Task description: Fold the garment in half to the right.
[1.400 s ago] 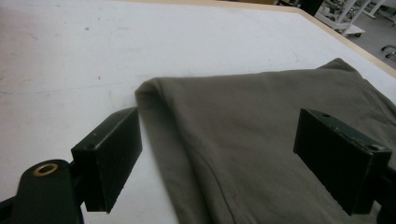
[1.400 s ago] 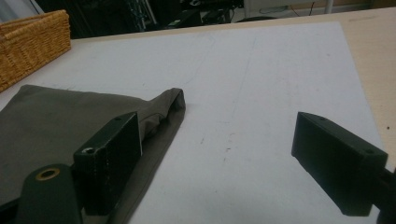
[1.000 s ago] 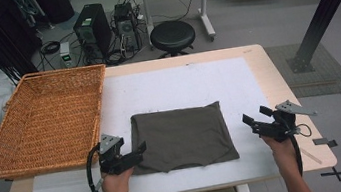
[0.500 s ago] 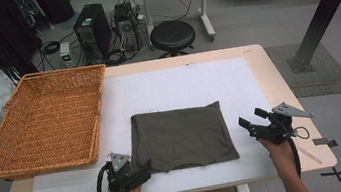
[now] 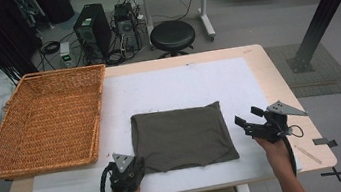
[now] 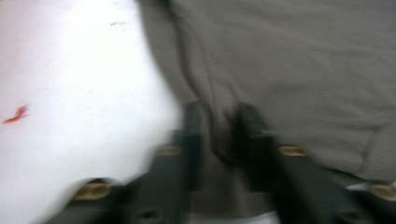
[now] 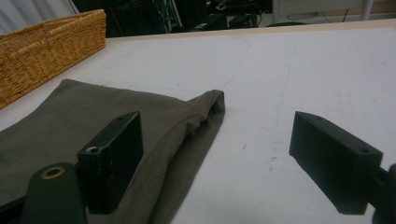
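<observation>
While no writing reads | left claw [image 6: 217, 126] just clamped cloth [image 5: 182, 137] corner | right claw [image 7: 215, 161] apart

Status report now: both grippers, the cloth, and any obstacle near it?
Left gripper just closed, fingers pinching near-left corner of folded cloth. Right gripper open, beside cloth's right edge, not gripping. Basket stands left, apart from cloth.

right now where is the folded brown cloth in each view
high view: the folded brown cloth lies at the middle of the white mat, the left gripper at its near left corner.
left gripper view: it covers the right and upper part, a fold pinched between the jaws, which have just been closing.
right gripper view: it lies at lower left, past the left jaw.
shared landmark: the white mat under it.
</observation>
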### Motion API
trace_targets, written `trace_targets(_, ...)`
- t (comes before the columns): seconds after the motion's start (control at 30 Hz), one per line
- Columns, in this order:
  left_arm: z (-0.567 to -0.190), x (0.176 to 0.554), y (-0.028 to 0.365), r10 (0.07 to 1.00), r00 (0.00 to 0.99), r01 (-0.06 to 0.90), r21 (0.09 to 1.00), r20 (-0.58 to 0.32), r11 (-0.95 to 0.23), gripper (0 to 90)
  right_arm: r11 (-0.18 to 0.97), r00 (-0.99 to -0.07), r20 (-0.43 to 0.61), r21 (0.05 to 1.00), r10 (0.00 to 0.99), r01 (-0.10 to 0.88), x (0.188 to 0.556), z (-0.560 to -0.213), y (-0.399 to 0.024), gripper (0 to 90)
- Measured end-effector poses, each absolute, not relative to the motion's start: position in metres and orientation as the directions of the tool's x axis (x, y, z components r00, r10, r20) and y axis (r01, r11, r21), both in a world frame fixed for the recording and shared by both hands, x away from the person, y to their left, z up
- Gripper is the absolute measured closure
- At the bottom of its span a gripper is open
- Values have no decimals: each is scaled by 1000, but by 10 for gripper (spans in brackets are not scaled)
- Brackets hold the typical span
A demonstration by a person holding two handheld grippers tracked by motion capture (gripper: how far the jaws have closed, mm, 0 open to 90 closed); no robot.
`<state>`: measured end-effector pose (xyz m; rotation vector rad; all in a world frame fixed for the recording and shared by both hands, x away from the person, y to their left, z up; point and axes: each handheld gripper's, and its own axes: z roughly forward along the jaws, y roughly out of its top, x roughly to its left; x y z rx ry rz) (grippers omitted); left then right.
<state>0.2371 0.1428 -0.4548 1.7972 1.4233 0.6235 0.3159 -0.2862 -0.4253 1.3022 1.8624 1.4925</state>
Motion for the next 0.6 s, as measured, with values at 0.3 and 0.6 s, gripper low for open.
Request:
trace_targets(0.3,-452,236,159,942,233,601,797,-242,56,827,47,-525,193,911,829,409,335,-410,-255,131)
trace_targets(0.6,-451,235,162,926,226,581,805,-302,120,825,122,-642,173,913,747,388,373,-391,-199,162)
